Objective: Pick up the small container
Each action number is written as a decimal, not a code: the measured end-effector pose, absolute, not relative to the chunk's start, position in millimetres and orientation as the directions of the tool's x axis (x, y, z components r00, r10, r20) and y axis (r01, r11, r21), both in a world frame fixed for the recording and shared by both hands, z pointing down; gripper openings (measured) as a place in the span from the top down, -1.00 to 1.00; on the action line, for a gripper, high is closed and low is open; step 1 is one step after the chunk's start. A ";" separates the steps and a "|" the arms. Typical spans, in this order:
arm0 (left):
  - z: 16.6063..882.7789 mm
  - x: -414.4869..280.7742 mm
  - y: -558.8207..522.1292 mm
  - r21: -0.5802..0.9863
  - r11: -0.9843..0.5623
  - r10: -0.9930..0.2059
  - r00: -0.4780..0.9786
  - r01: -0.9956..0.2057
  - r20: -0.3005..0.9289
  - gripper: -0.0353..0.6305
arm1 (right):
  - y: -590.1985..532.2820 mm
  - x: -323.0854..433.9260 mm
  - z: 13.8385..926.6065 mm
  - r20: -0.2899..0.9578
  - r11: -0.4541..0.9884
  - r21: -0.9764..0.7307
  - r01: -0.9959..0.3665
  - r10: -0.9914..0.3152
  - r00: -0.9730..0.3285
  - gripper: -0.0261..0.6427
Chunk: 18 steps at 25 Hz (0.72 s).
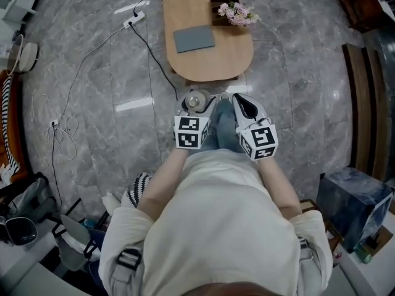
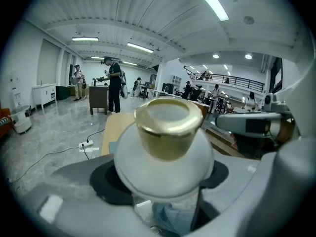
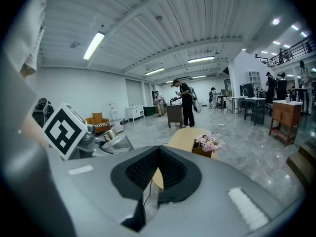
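Observation:
The small container (image 2: 165, 149) is a white rounded jar with a gold cap (image 2: 168, 125). It fills the middle of the left gripper view, and my left gripper (image 2: 163, 186) is shut on it, a dark pad on each side. In the head view the container (image 1: 195, 100) sits at the tip of the left gripper (image 1: 196, 108), held above the floor near the person's knees. My right gripper (image 1: 242, 105) is beside it, a little to the right. Its dark pads (image 3: 170, 174) meet with nothing between them. The right gripper view shows the container (image 3: 109, 134) to its left.
A wooden oval table (image 1: 213, 57) stands just ahead, with a grey pad (image 1: 194, 39) and a box of pink flowers (image 1: 233, 11) on it. A power strip (image 1: 133, 20) and cables lie on the marble floor to the left. A blue box (image 1: 355, 202) stands at the right. People (image 2: 113, 85) stand far off.

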<state>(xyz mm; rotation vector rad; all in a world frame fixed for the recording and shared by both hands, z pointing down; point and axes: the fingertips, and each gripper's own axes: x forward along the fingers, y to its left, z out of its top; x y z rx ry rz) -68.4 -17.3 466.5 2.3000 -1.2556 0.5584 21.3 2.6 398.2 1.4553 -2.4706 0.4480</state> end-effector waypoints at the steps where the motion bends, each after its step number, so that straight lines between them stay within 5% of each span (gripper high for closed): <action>1: 461.3 -70.0 -14.4 0.202 -0.477 -0.671 0.503 -0.855 0.545 -0.14 | 3.3 20.5 393.8 0.348 0.459 -0.141 -0.877 -0.807 -0.478 0.92; 18: 401.4 -107.2 10.2 0.234 -0.421 -0.738 0.480 -0.877 0.474 -0.14 | 14.4 17.7 356.5 0.299 0.504 -0.127 -0.854 -0.802 -0.517 0.92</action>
